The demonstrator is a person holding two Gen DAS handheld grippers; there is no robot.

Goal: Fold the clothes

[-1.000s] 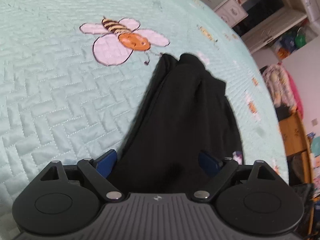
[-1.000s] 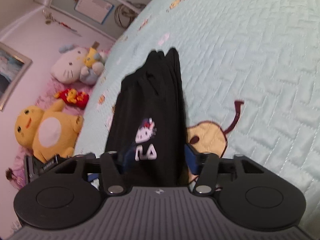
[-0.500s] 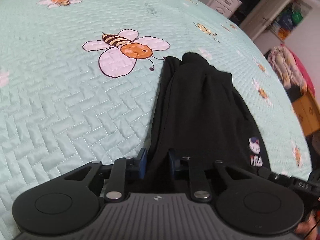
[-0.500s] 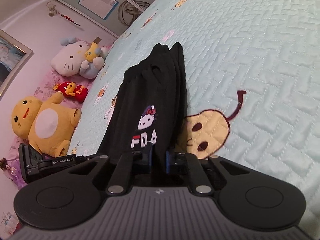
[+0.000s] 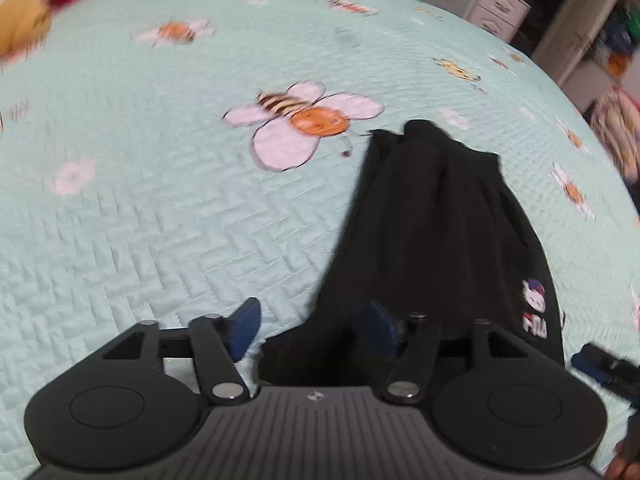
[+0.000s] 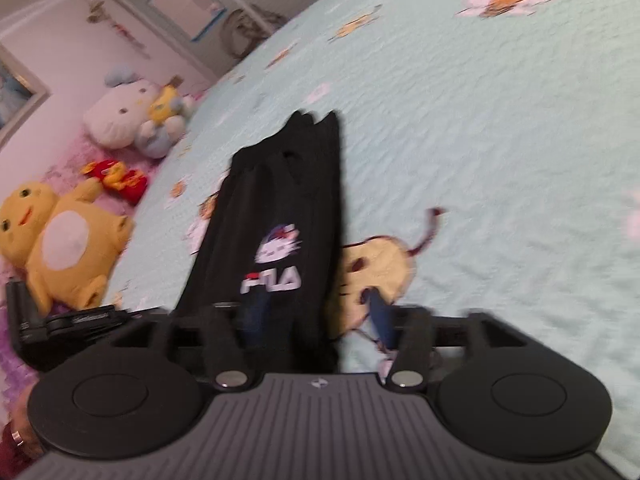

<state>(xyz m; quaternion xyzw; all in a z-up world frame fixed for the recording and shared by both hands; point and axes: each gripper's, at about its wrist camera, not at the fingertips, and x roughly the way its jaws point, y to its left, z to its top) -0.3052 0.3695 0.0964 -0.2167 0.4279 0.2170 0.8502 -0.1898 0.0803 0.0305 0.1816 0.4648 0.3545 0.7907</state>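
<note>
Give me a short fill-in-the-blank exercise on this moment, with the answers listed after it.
1. The garment lying on the quilt is ____ in colour.
2. The brand word printed on it reads ____.
3. The large insect stitched on the quilt beside the garment is a ____.
4. The big plush toy beside the bed is ____ in colour.

Missing words: black; FILA; bee; yellow

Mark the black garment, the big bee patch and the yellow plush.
black garment [image 5: 432, 224]: left wrist view, mid fabric.
bee patch [image 5: 318, 121]: left wrist view, orange head.
yellow plush [image 6: 66, 248]: right wrist view, white belly.
</note>
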